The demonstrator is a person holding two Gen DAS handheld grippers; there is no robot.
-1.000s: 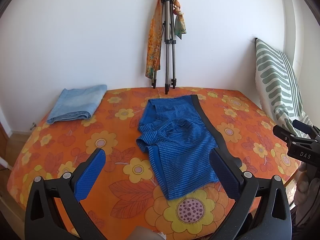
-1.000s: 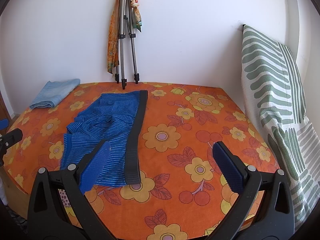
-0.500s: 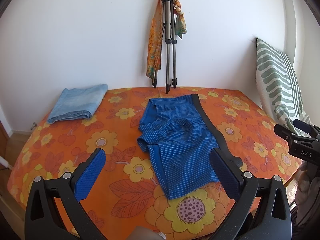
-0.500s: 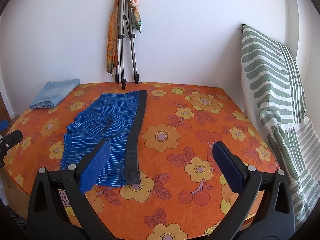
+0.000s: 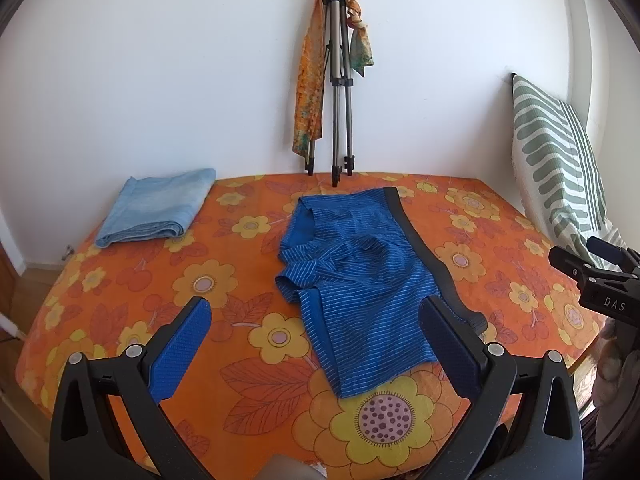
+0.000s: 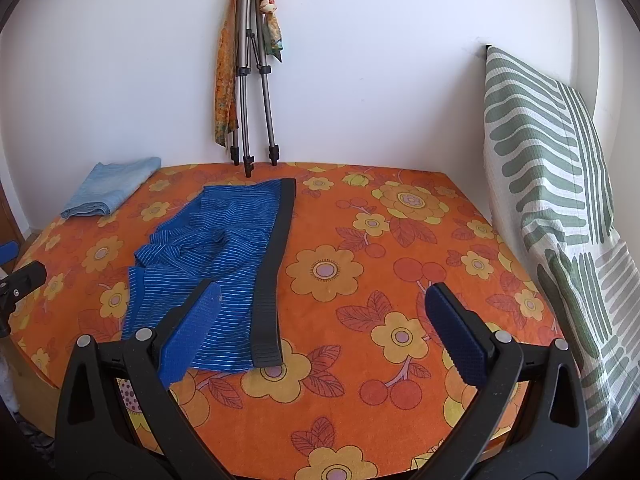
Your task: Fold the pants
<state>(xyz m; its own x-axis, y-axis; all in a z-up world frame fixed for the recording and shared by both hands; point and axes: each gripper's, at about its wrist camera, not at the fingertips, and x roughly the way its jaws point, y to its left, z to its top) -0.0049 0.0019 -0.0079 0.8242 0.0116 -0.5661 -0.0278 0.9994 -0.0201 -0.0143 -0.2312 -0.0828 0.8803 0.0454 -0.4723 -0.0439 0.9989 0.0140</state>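
My left claw [image 5: 316, 344] and right claw [image 6: 320, 324] gape wide, empty. Pants [image 5: 360, 280] lie rumpled (light, limp); I judge the stiffer waistband [image 6: 272, 264] the surest hold.

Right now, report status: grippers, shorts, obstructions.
Left gripper open, empty. Right gripper open, empty. Blue shorts lying rumpled on the orange cloth, unfolded. Nothing on them.

White letters "DAS" on black body of right gripper [image 5: 608, 276]; no other text legible.

Bright, sharp daylight; fisheye-bowed edges
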